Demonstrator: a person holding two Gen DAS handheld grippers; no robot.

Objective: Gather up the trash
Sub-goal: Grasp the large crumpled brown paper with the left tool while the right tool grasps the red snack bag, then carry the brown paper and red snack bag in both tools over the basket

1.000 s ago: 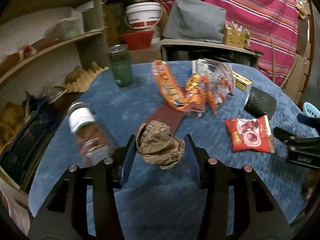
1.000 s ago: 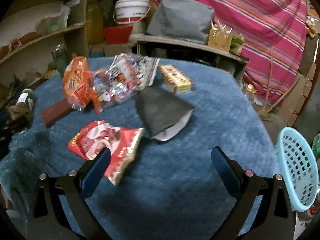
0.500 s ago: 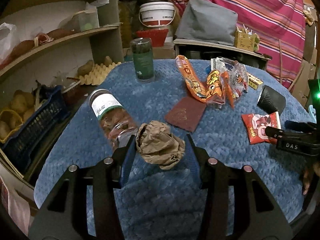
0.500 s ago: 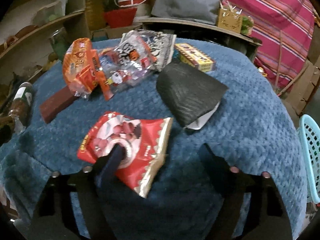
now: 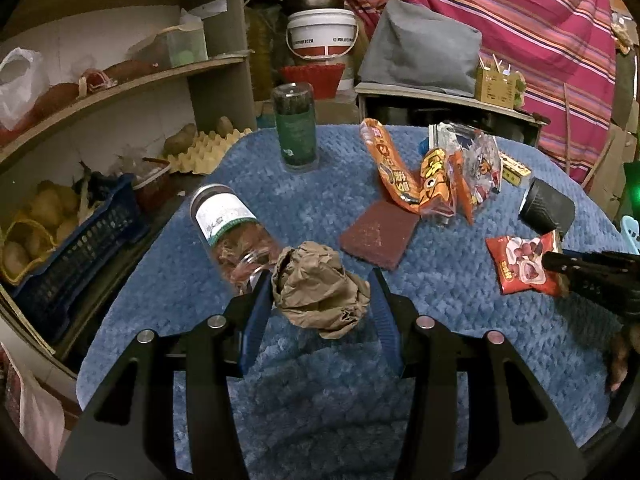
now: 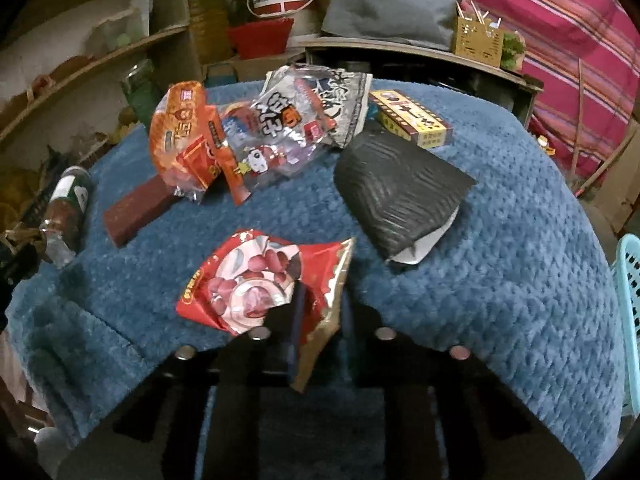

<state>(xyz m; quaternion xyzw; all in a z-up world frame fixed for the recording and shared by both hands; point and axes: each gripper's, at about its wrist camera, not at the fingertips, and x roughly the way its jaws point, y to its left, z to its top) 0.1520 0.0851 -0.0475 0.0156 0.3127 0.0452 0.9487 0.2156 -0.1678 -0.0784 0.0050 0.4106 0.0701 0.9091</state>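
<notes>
A: What is shown in the left wrist view?

B: A crumpled brown paper ball (image 5: 318, 288) is clamped between the pads of the left gripper (image 5: 320, 304), held above the near part of the blue cloth (image 5: 440, 300). Beside it on the left a bottle (image 5: 232, 232) lies on its side, and a brown pad (image 5: 378, 234) lies flat just beyond. At the right edge the right gripper (image 5: 560, 266) is seen reaching onto a red snack packet (image 5: 520, 266).

A: And in the right wrist view?

B: The jaws of the right gripper have just been closing, and the near right corner of the red snack packet is pinched between them; that corner is lifted and creased, while the far part looks to rest on the cloth. Farther off, a black pouch (image 6: 400, 192), a yellow box (image 6: 412, 118) and a heap of orange and clear wrappers (image 6: 248, 136) are left lying. A pale blue basket (image 6: 630, 320) is seen at the right edge.

A: Which step is judged to be in hand?

B: A pick-up with both grippers loaded. Next, the packet would need to be raised clear and both pieces carried to a bin, probably the basket, though that cannot be confirmed.
</notes>
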